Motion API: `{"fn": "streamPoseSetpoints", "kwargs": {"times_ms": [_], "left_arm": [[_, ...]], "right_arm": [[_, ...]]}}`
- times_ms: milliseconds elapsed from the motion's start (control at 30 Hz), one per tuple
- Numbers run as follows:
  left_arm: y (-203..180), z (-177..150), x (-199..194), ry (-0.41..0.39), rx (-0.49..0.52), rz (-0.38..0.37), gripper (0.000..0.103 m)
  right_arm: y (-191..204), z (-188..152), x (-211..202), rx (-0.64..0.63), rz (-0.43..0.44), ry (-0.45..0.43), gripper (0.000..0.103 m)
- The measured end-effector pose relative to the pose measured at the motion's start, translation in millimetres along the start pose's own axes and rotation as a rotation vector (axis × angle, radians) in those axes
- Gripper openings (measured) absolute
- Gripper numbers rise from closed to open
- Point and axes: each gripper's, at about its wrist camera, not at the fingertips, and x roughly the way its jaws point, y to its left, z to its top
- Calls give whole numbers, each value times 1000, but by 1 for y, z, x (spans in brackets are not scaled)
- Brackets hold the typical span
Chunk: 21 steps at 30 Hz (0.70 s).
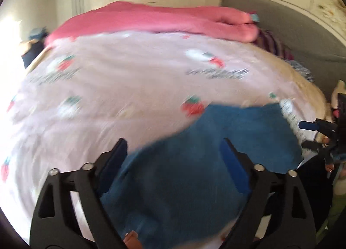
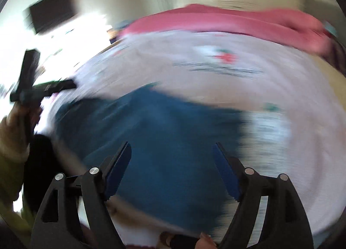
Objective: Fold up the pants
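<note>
The blue pants (image 1: 194, 162) lie as a folded block on the pale pink strawberry-print bedsheet (image 1: 129, 76), near the bed's front edge. My left gripper (image 1: 174, 147) is open and empty, held just above the pants. In the right wrist view the pants (image 2: 164, 140) fill the middle, blurred by motion. My right gripper (image 2: 172, 149) is open and empty above them. The right gripper also shows at the right edge of the left wrist view (image 1: 313, 134). The left gripper shows at the left edge of the right wrist view (image 2: 41, 89).
A pink blanket (image 1: 151, 19) lies bunched along the far side of the bed. A grey headboard (image 1: 281, 21) stands at the right with striped cloth (image 1: 272, 43) beside it. White wardrobes line the back wall. A dark screen (image 2: 52, 15) hangs on the left wall.
</note>
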Motion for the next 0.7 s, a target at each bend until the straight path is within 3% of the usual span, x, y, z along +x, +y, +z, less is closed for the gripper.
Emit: {"fn": "streamPoseSetpoints", "kwargs": {"times_ms": [100,167,267,300,333,400,433,467,500,567,700], "left_arm": [[25,-28,-13,38,-56,102,88],[40,-37,-11,69,-123,82,89],[45,-43,6,120,-134,81,89],[47,-45,12,139,-148,89,89],[50,-45,20,158,-167,95,88],[54,-47,28,183,-177,159,71],[56,-48,32,192,-164,174,54],[59,-48,35,202,-181,150,48],[61,-48,37,205,-190,144,45],[65,-46,38,198,-194,130,34],[69,-39,30,170,-172,133,29]], "right_arm": [[53,-13,22,-220,48,76,76],[75,-19,30,-335,14,90,76],[93,-24,41,-417,-14,107,74],[97,-21,48,-430,-21,122,71],[101,-22,54,-452,-29,143,62],[108,-25,67,-495,-53,166,44],[110,-24,74,-515,-60,181,32],[112,-25,80,-525,-58,194,15],[114,-27,84,-533,-55,207,6],[112,-28,87,-514,-31,239,4],[116,-30,83,-511,48,247,4]]}}
